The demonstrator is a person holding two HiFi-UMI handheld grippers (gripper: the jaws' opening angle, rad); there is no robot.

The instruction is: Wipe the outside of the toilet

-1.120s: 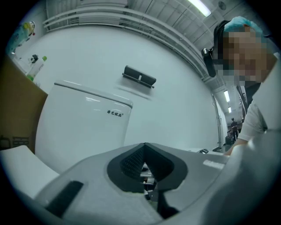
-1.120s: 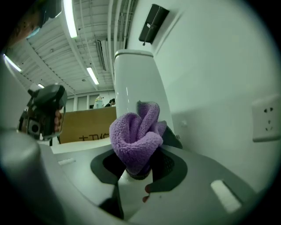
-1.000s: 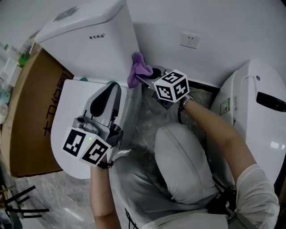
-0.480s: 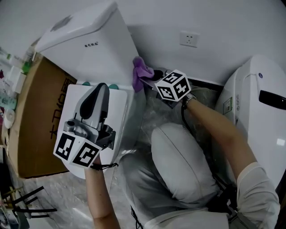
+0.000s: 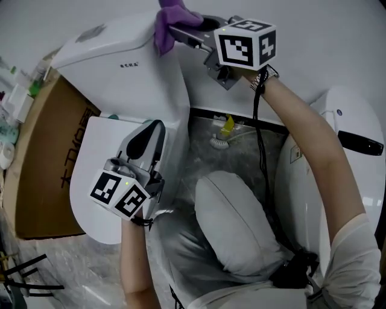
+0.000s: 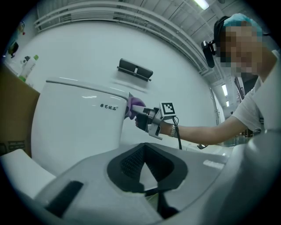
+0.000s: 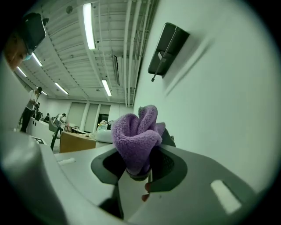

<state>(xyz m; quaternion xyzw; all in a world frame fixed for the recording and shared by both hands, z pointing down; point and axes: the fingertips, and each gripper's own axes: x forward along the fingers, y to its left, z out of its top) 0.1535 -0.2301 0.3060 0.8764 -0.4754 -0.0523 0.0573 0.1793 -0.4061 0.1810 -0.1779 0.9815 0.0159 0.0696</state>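
The white toilet's tank (image 5: 129, 66) stands at the upper left, and its shut seat lid (image 5: 90, 181) lies below it. My right gripper (image 5: 174, 27) is shut on a bunched purple cloth (image 5: 167, 17) and presses it against the tank's upper right corner. In the right gripper view the cloth (image 7: 136, 132) bulges out of the jaws of the right gripper (image 7: 140, 172). My left gripper (image 5: 157, 125) hovers over the seat lid near its right edge, jaws together and holding nothing. The left gripper view looks past the left gripper (image 6: 144, 147) at the tank (image 6: 79, 123) and the cloth (image 6: 131, 105).
A brown cardboard box (image 5: 36, 151) leans at the toilet's left. A second white toilet (image 5: 350, 139) stands at the right. A yellow item and a round white thing (image 5: 224, 133) lie on plastic sheeting behind. A black fixture (image 6: 135, 70) hangs on the wall. The person's knee (image 5: 235, 223) is below.
My right gripper has risen with the purple cloth from the tank's lower right side to its top corner. The left gripper has shifted slightly right over the seat lid.
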